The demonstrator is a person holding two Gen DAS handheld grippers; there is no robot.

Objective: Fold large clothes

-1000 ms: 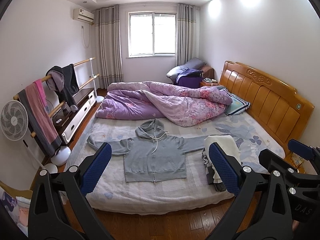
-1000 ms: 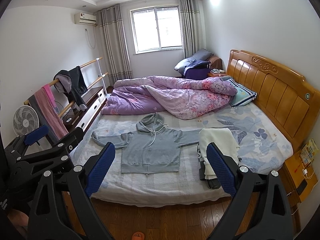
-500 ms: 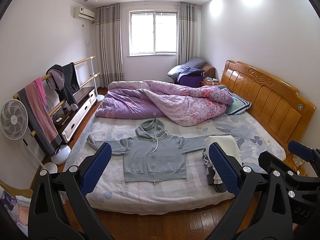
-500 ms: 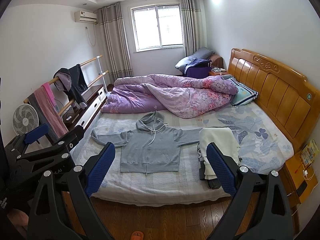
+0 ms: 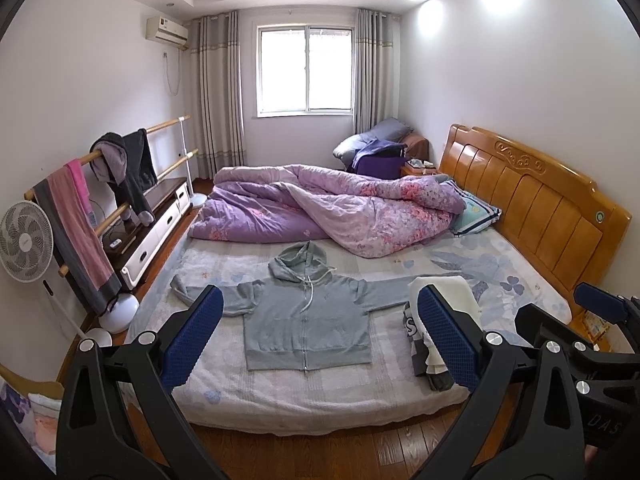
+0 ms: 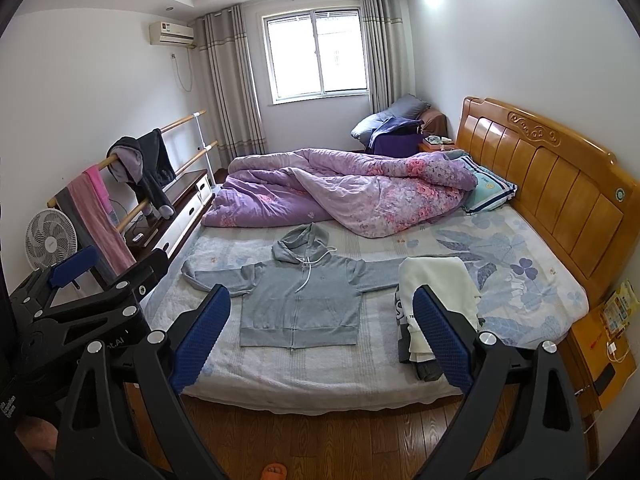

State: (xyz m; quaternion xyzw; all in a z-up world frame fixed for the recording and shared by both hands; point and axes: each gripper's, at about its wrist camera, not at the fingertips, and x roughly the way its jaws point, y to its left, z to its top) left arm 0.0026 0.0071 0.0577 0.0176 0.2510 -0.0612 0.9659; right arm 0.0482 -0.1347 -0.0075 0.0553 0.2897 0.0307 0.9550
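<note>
A grey zip hoodie point(image 5: 306, 318) point(image 6: 298, 306) lies flat and face up on the bed point(image 5: 280, 396) point(image 6: 312, 380), sleeves spread, hood toward the quilt. Right of it sits a pile of folded clothes point(image 5: 444, 308) point(image 6: 434, 284) topped by a cream garment. My left gripper point(image 5: 320, 336) hangs open above the floor in front of the bed, holding nothing. My right gripper point(image 6: 322, 334) is open too, beside it and just as far back. Each wrist view catches the other gripper at its edge.
A crumpled purple quilt point(image 5: 328, 208) covers the far half of the bed. The wooden headboard point(image 5: 532, 204) stands at the right. On the left are a clothes rail point(image 5: 100, 196) with hung garments, a low cabinet and a fan point(image 5: 24, 240). Wooden floor lies between me and the bed.
Both views have tilted up slightly, so the bed and hoodie sit a little lower in frame. The grippers stay open and the hoodie has not moved.
</note>
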